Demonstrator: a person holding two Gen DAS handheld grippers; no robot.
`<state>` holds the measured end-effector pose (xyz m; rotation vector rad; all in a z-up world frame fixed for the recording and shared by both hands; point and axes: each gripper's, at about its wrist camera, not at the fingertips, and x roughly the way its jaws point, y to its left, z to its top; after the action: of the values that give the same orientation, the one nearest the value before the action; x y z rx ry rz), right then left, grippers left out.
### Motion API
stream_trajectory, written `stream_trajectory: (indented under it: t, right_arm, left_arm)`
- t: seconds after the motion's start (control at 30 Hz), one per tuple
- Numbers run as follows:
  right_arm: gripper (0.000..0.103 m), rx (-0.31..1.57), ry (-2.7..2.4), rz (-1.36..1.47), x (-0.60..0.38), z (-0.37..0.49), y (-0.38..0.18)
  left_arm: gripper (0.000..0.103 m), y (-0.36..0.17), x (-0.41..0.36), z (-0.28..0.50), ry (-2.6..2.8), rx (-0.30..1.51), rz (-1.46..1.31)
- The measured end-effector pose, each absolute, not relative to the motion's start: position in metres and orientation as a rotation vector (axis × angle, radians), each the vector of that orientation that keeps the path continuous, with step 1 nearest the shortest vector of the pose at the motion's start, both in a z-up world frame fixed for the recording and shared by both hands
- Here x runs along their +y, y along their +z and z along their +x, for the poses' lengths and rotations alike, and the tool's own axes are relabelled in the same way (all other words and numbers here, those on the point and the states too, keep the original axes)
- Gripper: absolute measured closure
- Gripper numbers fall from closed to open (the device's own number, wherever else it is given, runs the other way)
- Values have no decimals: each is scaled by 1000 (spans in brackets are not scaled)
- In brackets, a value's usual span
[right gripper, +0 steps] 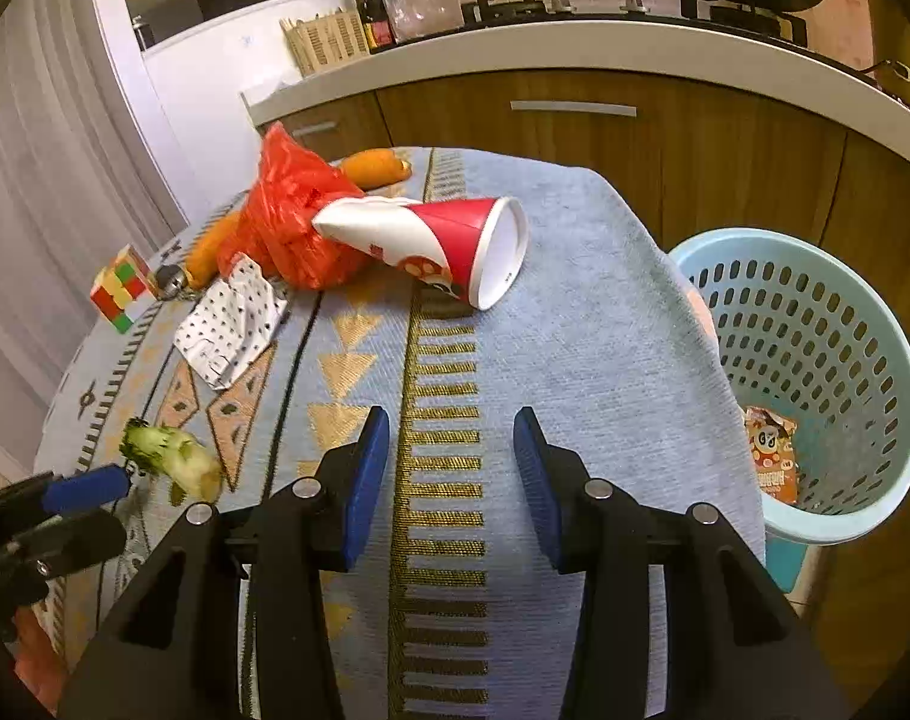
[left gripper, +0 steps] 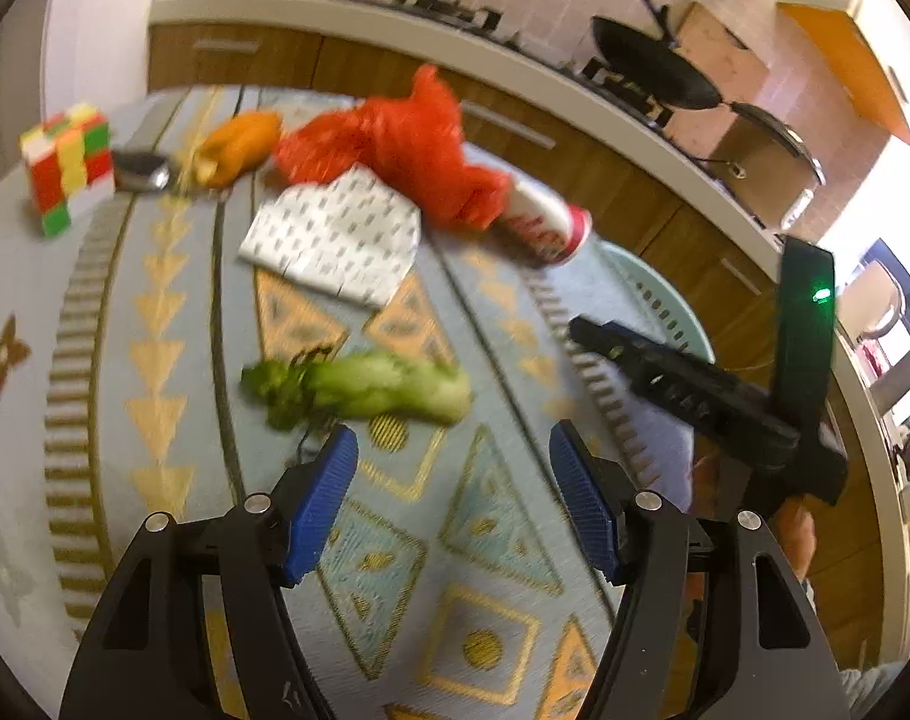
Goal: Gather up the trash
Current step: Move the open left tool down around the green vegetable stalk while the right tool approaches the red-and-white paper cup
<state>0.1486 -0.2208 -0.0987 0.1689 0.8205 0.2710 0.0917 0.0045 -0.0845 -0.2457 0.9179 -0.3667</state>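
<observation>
On the patterned tablecloth (left gripper: pixel 173 276) lie a green vegetable stalk (left gripper: pixel 359 387), a crumpled dotted paper (left gripper: pixel 335 240), a red plastic bag (left gripper: pixel 407 144) and a red-and-white paper cup (left gripper: pixel 548 228) on its side. My left gripper (left gripper: pixel 452 504) is open and empty, just short of the stalk. My right gripper (right gripper: pixel 452 486) is open and empty over the cloth, well short of the cup (right gripper: pixel 431 243). The right view also shows the stalk (right gripper: pixel 176 459), paper (right gripper: pixel 230 321), bag (right gripper: pixel 290 222) and left gripper's fingertip (right gripper: pixel 86 489).
A light blue perforated basket (right gripper: pixel 815 372) stands beside the table at right, with a snack wrapper (right gripper: pixel 770 453) inside. A colour cube (left gripper: pixel 68 165), a metal object (left gripper: pixel 140 171) and carrots (left gripper: pixel 239 147) lie at the far side. Wooden cabinets (right gripper: pixel 575 138) and a counter stand behind.
</observation>
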Motion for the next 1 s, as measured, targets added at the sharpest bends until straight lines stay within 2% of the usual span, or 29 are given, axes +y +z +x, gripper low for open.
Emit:
stream_trajectory:
  t: [0.1, 0.23, 0.6, 0.7, 0.77, 0.83, 1.0]
  right_arm:
    - [63, 837, 267, 194, -226, 151, -103]
    - [63, 841, 273, 196, -228, 153, -104]
    - [62, 840, 293, 215, -229, 153, -104]
    - [62, 840, 296, 218, -229, 152, -104]
    - [62, 839, 296, 215, -229, 152, -104]
    - [62, 835, 295, 208, -228, 152, -103]
    - [62, 803, 299, 169, -221, 153, -90]
  left_arm:
    - [37, -94, 9, 98, -341, 944, -286]
    - [29, -91, 10, 107, -280, 925, -287]
    - [31, -92, -12, 148, -237, 916, -222]
    - [40, -95, -24, 144, -199, 887, -117]
    - [57, -95, -24, 142, -171, 882, -74]
    - [68, -94, -20, 141, -162, 885, -62]
    - [73, -93, -6, 135, -204, 885, -134]
